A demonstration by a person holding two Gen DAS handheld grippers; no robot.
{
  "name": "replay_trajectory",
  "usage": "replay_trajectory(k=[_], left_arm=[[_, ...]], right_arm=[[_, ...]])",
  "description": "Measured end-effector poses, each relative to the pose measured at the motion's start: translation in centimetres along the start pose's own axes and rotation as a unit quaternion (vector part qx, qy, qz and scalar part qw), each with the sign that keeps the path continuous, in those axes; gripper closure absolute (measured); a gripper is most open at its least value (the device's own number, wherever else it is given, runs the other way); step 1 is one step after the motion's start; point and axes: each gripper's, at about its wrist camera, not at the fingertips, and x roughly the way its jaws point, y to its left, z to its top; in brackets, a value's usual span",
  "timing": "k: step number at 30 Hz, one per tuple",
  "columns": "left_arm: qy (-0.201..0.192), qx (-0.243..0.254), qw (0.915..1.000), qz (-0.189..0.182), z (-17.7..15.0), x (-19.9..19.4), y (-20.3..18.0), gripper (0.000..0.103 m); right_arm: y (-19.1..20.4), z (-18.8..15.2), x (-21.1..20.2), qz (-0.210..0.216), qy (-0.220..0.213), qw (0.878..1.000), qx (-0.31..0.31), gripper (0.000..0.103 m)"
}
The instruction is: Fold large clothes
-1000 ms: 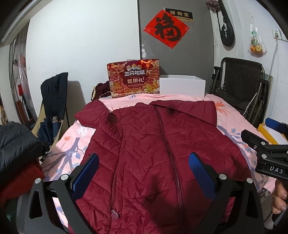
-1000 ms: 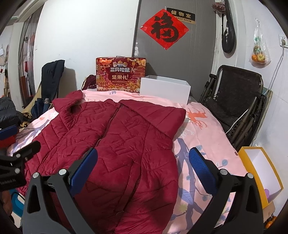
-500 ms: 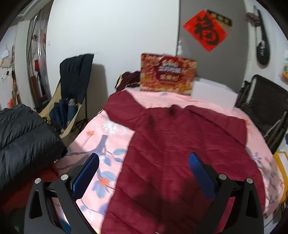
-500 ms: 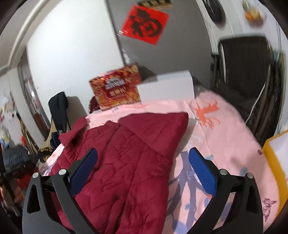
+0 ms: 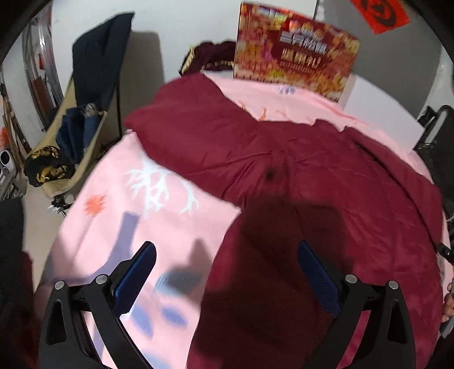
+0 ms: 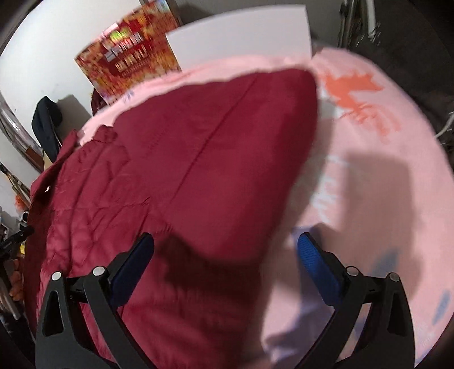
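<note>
A dark red quilted jacket [image 5: 326, 176] lies spread flat on a pink patterned bedsheet [image 5: 136, 198]. One sleeve [image 5: 187, 127] reaches toward the far left. My left gripper [image 5: 227, 272] hovers open over the jacket's left edge, nothing between its blue pads. In the right wrist view the jacket [image 6: 176, 176] fills the left and middle, its other sleeve [image 6: 255, 119] pointing to the far right. My right gripper [image 6: 224, 261] is open above the jacket's right edge, where the cloth meets the pink sheet [image 6: 383, 184]. Both views are motion-blurred.
A red printed gift box [image 5: 295, 54] and a white box [image 5: 383, 113] stand at the bed's far end against the wall. A chair piled with dark clothes [image 5: 85, 108] is left of the bed. A folding chair [image 6: 397, 25] stands at the right.
Both grippers have dropped lower and moved apart, the left toward the jacket's left side, the right toward its right side. Both stay open and hold nothing.
</note>
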Motion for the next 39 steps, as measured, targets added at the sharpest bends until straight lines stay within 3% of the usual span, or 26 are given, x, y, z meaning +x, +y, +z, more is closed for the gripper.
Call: replay_trajectory(k=[3,6,9,12,16,19,20,23,26,29,32,34,35,37,39], left_arm=[[0.027,0.002,0.9996,-0.008,1.5,3.3,-1.0,0.003],[0.033,0.030,0.9988,0.017,2.7,5.9,-2.9,0.007],[0.011,0.038,0.9979,0.053,4.9,7.7,-4.3,0.011],[0.005,0.023,0.9971,0.073,7.8,9.3,-4.9,0.018],[-0.007,0.010,0.9958,0.091,11.3,12.1,-6.1,0.018],[-0.020,0.005,0.9954,0.093,12.3,13.7,-6.7,0.016],[-0.019,0.002,0.9954,0.094,12.3,14.2,-7.0,0.011],[-0.013,-0.005,0.9966,0.081,11.7,14.2,-6.2,0.009],[0.000,-0.003,0.9982,0.060,11.1,13.0,-5.0,0.009],[-0.013,0.000,0.9980,0.062,10.0,10.5,-3.2,0.009],[-0.046,0.003,0.9958,0.079,10.4,7.4,-1.3,0.009],[-0.060,0.004,0.9943,0.088,11.4,5.9,-1.1,0.009],[-0.067,0.008,0.9930,0.097,11.9,5.5,-1.4,0.009],[-0.088,0.029,0.9873,0.129,13.2,4.8,-3.1,0.009],[-0.097,0.048,0.9864,0.124,14.2,4.1,-5.1,0.009]], right_arm=[[1.1,1.6,1.1,-0.002,-0.011,1.000,-0.020,0.050],[1.2,4.0,2.1,-0.010,-0.024,0.999,-0.021,0.067],[0.4,8.0,3.2,-0.015,-0.045,0.999,0.006,0.076],[-0.4,11.5,4.3,-0.017,-0.057,0.998,0.025,0.078],[-1.3,14.9,6.6,-0.045,-0.073,0.996,0.021,0.078],[-3.2,14.8,8.3,-0.021,-0.057,0.997,0.038,0.072],[-3.7,14.6,8.0,-0.007,-0.064,0.997,0.036,0.070],[-4.2,13.4,5.7,-0.036,-0.071,0.997,0.015,0.038],[-3.1,11.7,2.3,-0.074,-0.097,0.992,-0.040,0.035],[0.0,9.7,-1.9,-0.121,-0.153,0.976,-0.099,0.030],[2.7,8.7,-4.1,-0.111,-0.190,0.967,-0.133,0.024],[5.0,7.8,-4.9,-0.068,-0.200,0.965,-0.154,0.023],[6.8,7.4,-4.3,-0.038,-0.186,0.967,-0.168,0.023],[8.9,6.6,-2.6,-0.017,-0.162,0.968,-0.192,0.022],[10.3,5.9,-0.5,-0.019,-0.146,0.965,-0.216,0.023]])
